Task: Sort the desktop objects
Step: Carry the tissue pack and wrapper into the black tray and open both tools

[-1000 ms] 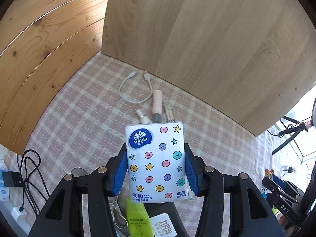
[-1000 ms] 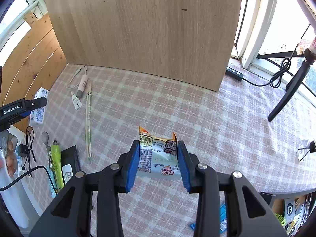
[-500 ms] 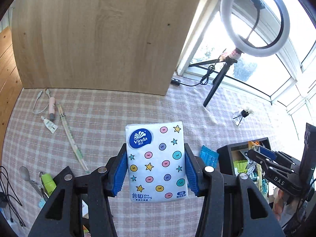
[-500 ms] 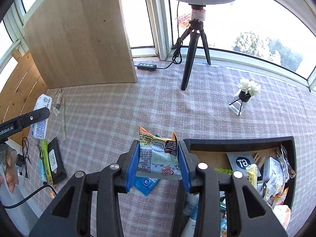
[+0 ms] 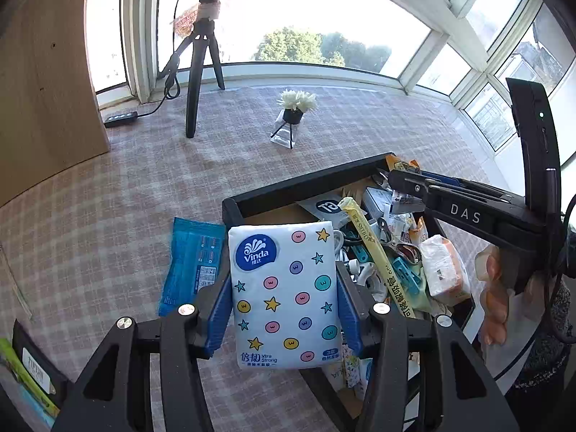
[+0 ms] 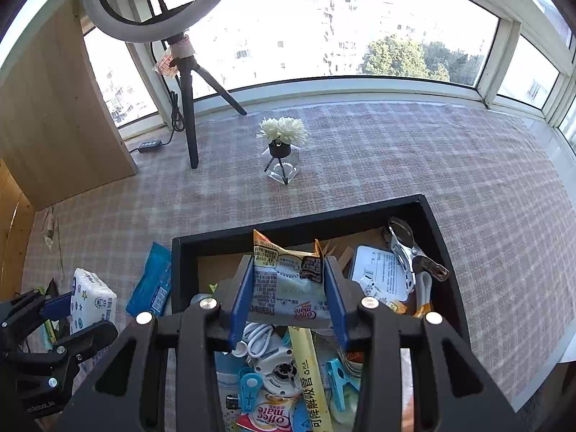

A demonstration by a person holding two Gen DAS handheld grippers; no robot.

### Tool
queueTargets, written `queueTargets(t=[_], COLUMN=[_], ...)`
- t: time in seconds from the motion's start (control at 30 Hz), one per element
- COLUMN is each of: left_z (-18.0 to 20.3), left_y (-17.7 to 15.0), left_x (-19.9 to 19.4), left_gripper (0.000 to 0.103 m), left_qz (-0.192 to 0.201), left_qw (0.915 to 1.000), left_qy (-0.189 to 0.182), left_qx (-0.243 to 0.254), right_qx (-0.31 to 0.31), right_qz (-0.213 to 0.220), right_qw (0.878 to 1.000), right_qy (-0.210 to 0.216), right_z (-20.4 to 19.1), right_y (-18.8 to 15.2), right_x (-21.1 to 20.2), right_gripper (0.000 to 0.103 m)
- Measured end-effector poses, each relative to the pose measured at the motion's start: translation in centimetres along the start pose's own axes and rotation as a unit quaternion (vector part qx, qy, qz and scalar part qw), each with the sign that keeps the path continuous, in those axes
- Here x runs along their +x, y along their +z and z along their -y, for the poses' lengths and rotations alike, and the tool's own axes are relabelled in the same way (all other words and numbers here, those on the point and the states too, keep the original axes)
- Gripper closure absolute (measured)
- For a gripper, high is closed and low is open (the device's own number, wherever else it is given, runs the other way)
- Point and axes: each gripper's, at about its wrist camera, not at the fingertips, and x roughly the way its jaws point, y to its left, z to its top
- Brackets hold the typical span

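Over the black box (image 6: 437,226) | right gripper (image 6: 289,288) clamps creamer sachet (image 6: 288,280) above clutter | left gripper (image 5: 284,306) clamps tissue pack (image 5: 284,298) at box's left rim | risk: pack released here could catch the rim, land outside beside blue wipes packet (image 5: 190,262).

1. We see the box (image 6: 437,232) crowded with clutter; only its far-left floor (image 6: 219,264) lies bare.
2. The tripod (image 6: 189,122) and the flower vase (image 6: 282,158) stand on the cloth beyond the box.
3. A blue packet (image 5: 192,262) lies against the box's left wall.
4. Cloth right of the box (image 6: 504,216) is open.
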Motion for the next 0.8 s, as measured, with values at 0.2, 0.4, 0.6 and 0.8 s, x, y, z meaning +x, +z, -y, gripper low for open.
queueTargets(t=[0.2, 0.4, 0.6, 0.8], left_z=[4.9, 8.2, 8.6, 6.9], left_y=[-0.4, -0.3, -0.3, -0.3], left_x=[2.4, 3.6, 3.1, 2.0], left_gripper=[0.053, 0.048, 0.047, 0.047], left_qz=[-0.024, -0.044, -0.033, -0.024], left_qw=[0.9988, 0.9965, 0.9967, 0.9979], left_qy=[-0.021, -0.036, -0.032, -0.026], left_qx=[0.038, 0.061, 0.067, 0.053], right_qx=[0.026, 0.056, 0.059, 0.053], right_qz=[0.015, 0.030, 0.042, 0.048], right_qw=[0.999, 0.997, 0.996, 0.997], right_qy=[-0.026, -0.042, -0.043, -0.033], right_z=[3.6, 6.2, 6.4, 5.3], right_y=[-0.3, -0.4, -0.6, -0.4], right_x=[-1.0, -2.0, -3.0, -3.3], right_gripper=[0.065, 0.062, 0.061, 0.061])
